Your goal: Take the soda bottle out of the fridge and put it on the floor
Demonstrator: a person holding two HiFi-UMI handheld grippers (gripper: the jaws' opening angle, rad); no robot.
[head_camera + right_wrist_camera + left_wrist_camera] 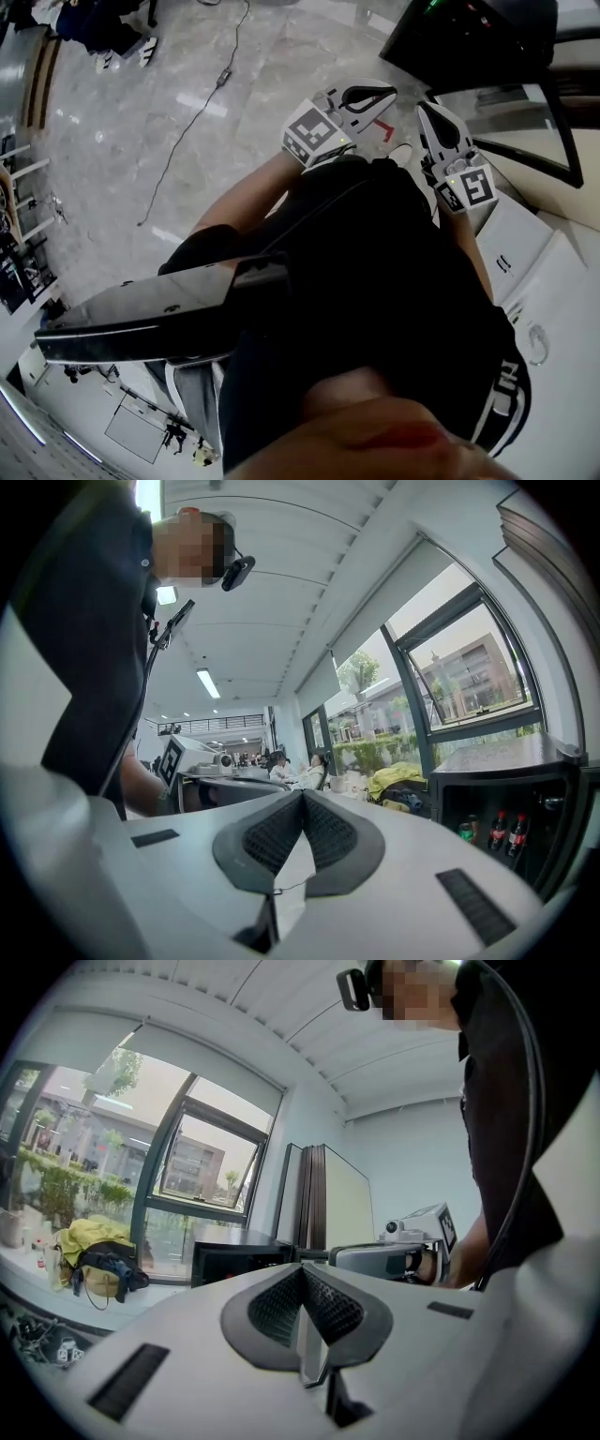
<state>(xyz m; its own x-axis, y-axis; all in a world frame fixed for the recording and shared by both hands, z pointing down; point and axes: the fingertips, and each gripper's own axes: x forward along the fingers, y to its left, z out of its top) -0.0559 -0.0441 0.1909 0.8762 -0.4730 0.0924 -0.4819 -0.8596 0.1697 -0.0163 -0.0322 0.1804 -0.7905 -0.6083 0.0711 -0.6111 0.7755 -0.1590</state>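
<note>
Approach stage, no grasp yet; left gripper [380, 111] and right gripper [433, 117] both closed together, empty, held before person's body; soda bottle [498, 831] upright on shelf inside black fridge [497, 761], beside second bottle, well apart from both grippers; next move, by judgement: reach into fridge, spread jaws, clamp bottle body.

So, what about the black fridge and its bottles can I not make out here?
Right gripper view: small dark bottles in the black fridge, labels too small; the edge cuts the fridge.
Left gripper view: fridge inside too dark.
Head view: the person's dark clothes hide much of the grey floor.
</note>
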